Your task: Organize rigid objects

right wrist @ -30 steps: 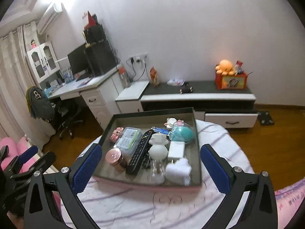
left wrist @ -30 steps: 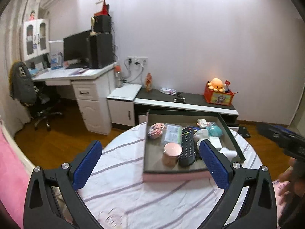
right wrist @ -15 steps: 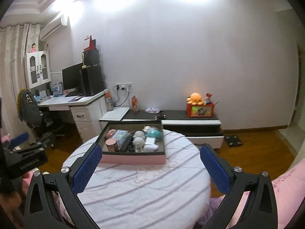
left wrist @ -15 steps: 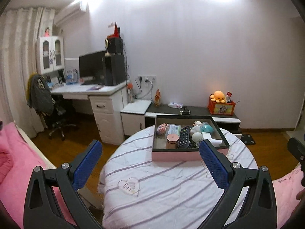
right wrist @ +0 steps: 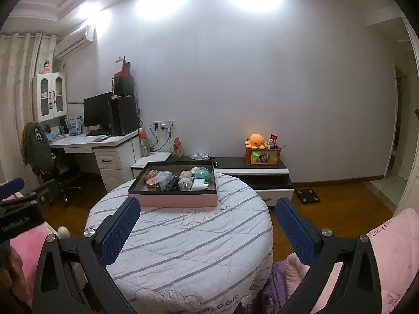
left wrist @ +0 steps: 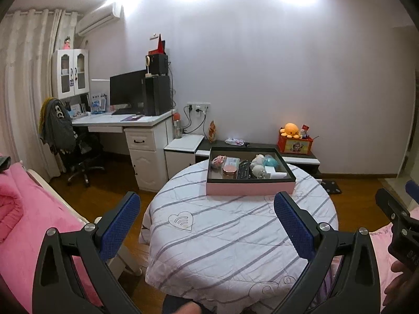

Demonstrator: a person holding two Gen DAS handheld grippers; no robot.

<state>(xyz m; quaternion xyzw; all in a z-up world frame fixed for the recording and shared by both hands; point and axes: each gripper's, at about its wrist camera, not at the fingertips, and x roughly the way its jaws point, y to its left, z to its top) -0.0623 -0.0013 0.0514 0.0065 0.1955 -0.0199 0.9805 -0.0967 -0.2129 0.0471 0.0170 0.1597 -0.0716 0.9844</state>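
**Both grippers held wide and empty, well short of the tray on the round table**

Nearest the cameras, the left gripper (left wrist: pixel 204 225) has its blue-padded fingers (left wrist: pixel 119 225) spread far apart with nothing between them. It hangs above the near edge of the round table (left wrist: pixel 235 243), which is covered with a white cloth striped in grey. The right gripper (right wrist: pixel 207 227) is likewise released, its blue pads (right wrist: pixel 294 233) wide apart and empty, also over the near side of the table. In the left wrist view the right gripper's black body shows at the far right edge, with part of a hand (left wrist: pixel 400 280) beneath it; in the right wrist view the left gripper's black body sits at the left edge.

Farther on, at the back of the table, stands a shallow tray (left wrist: pixel 250 188) with pink outer walls and a dark inside. It holds the rigid objects close together: a round copper-pink tin (left wrist: pixel 230 168) at the front left, a black remote control (left wrist: pixel 243 170) lying beside it, a clear plastic case (left wrist: pixel 232 161) behind the tin, a small pink floral piece (left wrist: pixel 218 161) in the back left corner, a white rounded figure (left wrist: pixel 258 170) near the middle, a teal ball-shaped object (left wrist: pixel 270 161) behind it, and white blocky items (left wrist: pixel 275 174) at the right. Both grippers are well apart from the tray.

Beyond the table, a low black-and-white cabinet (right wrist: pixel 262 170) runs along the wall, carrying a red box (right wrist: pixel 263 155) topped by an orange octopus plush (right wrist: pixel 256 141). A white desk (left wrist: pixel 123 123) with a monitor stands to the left.
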